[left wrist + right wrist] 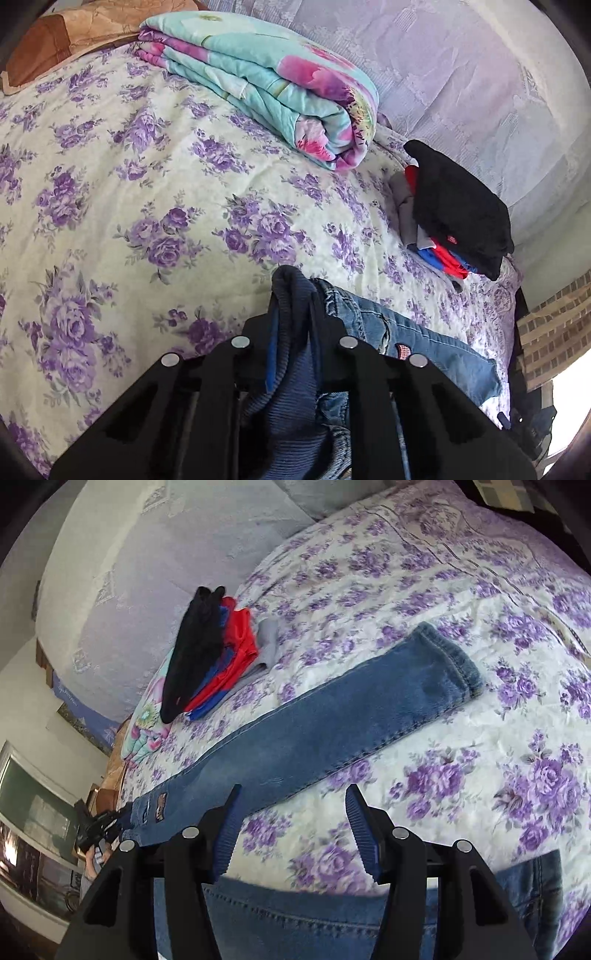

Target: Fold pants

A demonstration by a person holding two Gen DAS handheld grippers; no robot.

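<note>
**Jeans laid across the bed, one end pinched**

Left wrist view. Bedspread (155,192), pale with purple roses, runs wide and bare from the left edge to centre; plenty of free room there. Folded floral quilt (266,81) sits at the far side, against the lace-covered wall. A brown cushion (48,40) lies in the far left corner. The left gripper (293,314) is clamped tight on the jeans (406,336) at their ribbed dark-blue waistband (291,295), the fabric bunched up between the jaws and hanging down below them. To the right, denim trails off over the bedspread toward the bed's right edge. A clothes pile (458,221), black on top with red, blue and grey beneath, rests near that edge, clear of the jeans.

Right wrist view. The same pile sits at upper left, near the wall. One jeans leg stretches diagonally from lower left to its cuffed hem (450,657) at centre right, lying flat. The right gripper (293,814) hangs with jaws about halfway apart and nothing between them; only bedspread shows in the gap. More denim lies under the gripper body along the bottom. Right of the hem the bedspread is open to the frame edge.
</note>
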